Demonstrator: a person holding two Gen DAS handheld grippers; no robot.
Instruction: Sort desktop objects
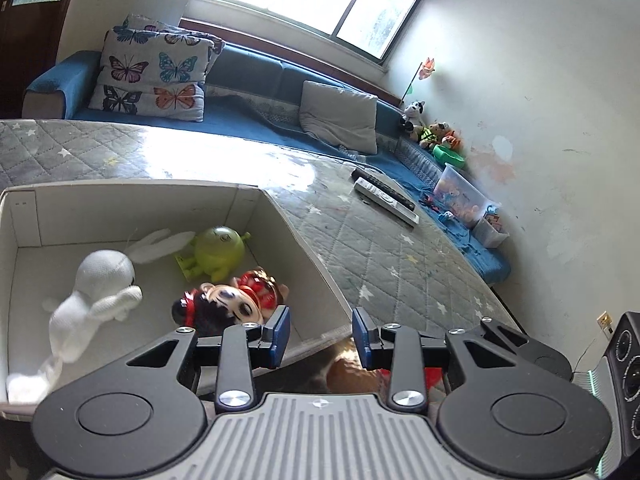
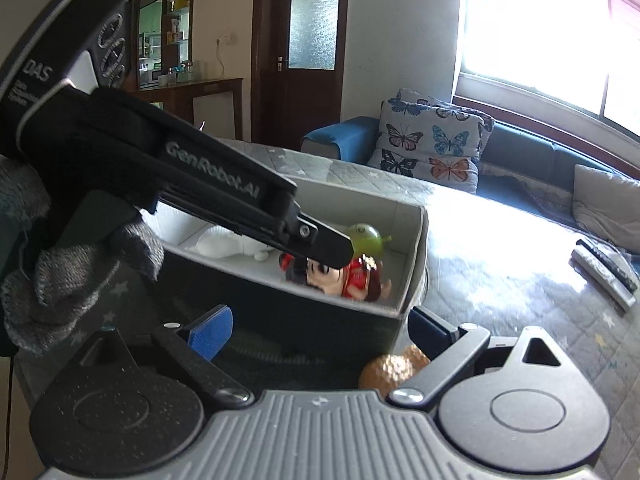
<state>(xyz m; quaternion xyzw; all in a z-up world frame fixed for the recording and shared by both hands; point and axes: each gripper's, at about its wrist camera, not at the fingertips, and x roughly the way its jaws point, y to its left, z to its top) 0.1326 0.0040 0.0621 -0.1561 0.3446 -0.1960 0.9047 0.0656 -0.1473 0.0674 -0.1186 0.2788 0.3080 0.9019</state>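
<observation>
Left tool (image 1: pixel 320 330) jaws apart, empty, above box (image 1: pixel 304 248) rim. Right tool (image 2: pixel 320 338) jaws wide apart, empty. Box holds doll (image 1: pixel 236 300), green toy (image 1: pixel 216 250), white rabbit (image 1: pixel 100 292).

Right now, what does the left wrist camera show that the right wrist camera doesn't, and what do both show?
Only the left wrist view shows the plush toys by the wall and the clear bin of small items beside them. Only the right wrist view shows the wooden door, the left gripper from the side with its tip over the box, and a grey-gloved hand. Both show the box, the white doll, the green toy, the red figure, the remotes and the butterfly pillows.
</observation>
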